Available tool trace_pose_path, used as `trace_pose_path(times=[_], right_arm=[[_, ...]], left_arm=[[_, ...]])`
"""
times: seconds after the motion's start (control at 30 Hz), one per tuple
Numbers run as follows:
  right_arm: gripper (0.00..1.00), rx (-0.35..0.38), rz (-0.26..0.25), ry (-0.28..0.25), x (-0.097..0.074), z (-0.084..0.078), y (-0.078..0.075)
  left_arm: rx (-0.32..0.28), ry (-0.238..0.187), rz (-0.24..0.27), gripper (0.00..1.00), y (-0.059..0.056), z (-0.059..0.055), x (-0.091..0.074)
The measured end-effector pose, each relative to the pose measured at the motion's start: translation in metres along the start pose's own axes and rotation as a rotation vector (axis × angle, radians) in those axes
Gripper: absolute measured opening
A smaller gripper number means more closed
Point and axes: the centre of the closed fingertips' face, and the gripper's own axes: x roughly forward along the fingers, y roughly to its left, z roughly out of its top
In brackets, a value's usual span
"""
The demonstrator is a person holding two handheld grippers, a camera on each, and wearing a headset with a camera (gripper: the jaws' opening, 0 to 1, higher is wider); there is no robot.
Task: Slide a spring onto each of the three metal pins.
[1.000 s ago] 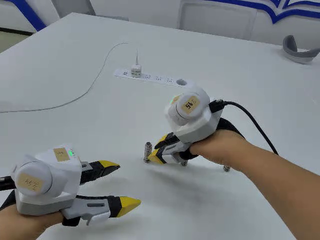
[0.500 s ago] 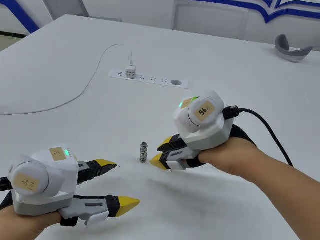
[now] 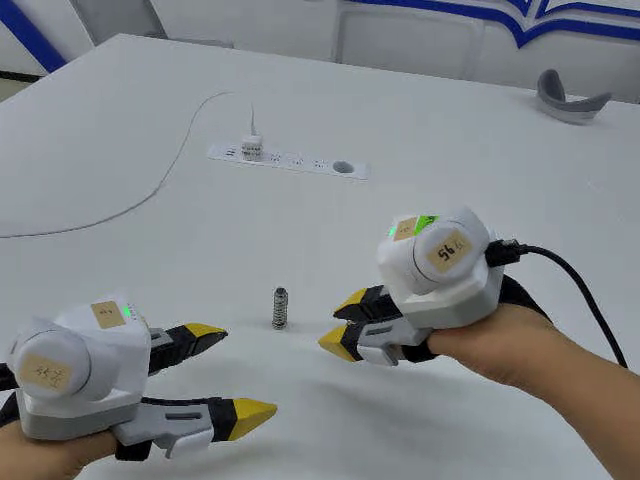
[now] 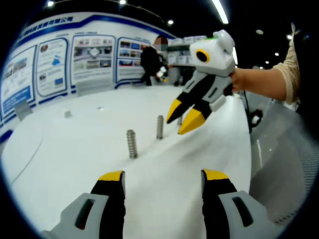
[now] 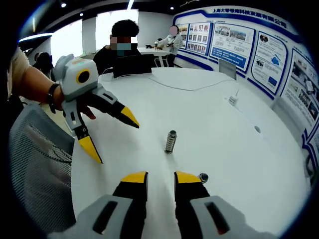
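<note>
While the left tool (image 3: pixel 240 370) hovers over the white surface (image 3: pixel 150 120) with jaws spread wide and empty, the right tool (image 3: pixel 340 322) hangs opposite, jaws only a narrow gap apart, nothing between them. One spring (image 3: pixel 280 307) stands upright on its pin between the two tools, touching neither. Left gripper view: a second sprung pin (image 4: pixel 160 126) stands upright just beyond the first, near the right tool's tips. Right gripper view: a third pin (image 5: pixel 203 177) sits just beside a jaw tip; cannot tell if it carries a spring. Power strip (image 3: pixel 288 160) lies well behind.
</note>
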Motion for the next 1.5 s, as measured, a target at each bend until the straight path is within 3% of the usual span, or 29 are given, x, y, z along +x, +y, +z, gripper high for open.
trace_pose_path(times=[0.37, 0.87, 1.27, 1.5], right_arm=[[0.23, 0.05, -0.042, -0.033, -0.02, -0.014, -0.003], [0.27, 0.112, -0.085, -0.06, -0.045, -0.047, -0.006], [0.33, 0.138, -0.1, -0.058, -0.065, -0.073, -0.018], [0.34, 0.148, -0.117, -0.075, -0.078, -0.08, -0.025]], left_arm=[[0.002, -0.003, -0.008, 0.64, -0.002, 0.003, 0.002], [-0.006, -0.003, -0.009, 0.66, -0.003, 0.002, 0.003], [-0.008, -0.001, -0.012, 0.66, -0.003, 0.001, 0.003], [-0.01, 0.0, -0.012, 0.66, -0.003, 0.0, 0.003]])
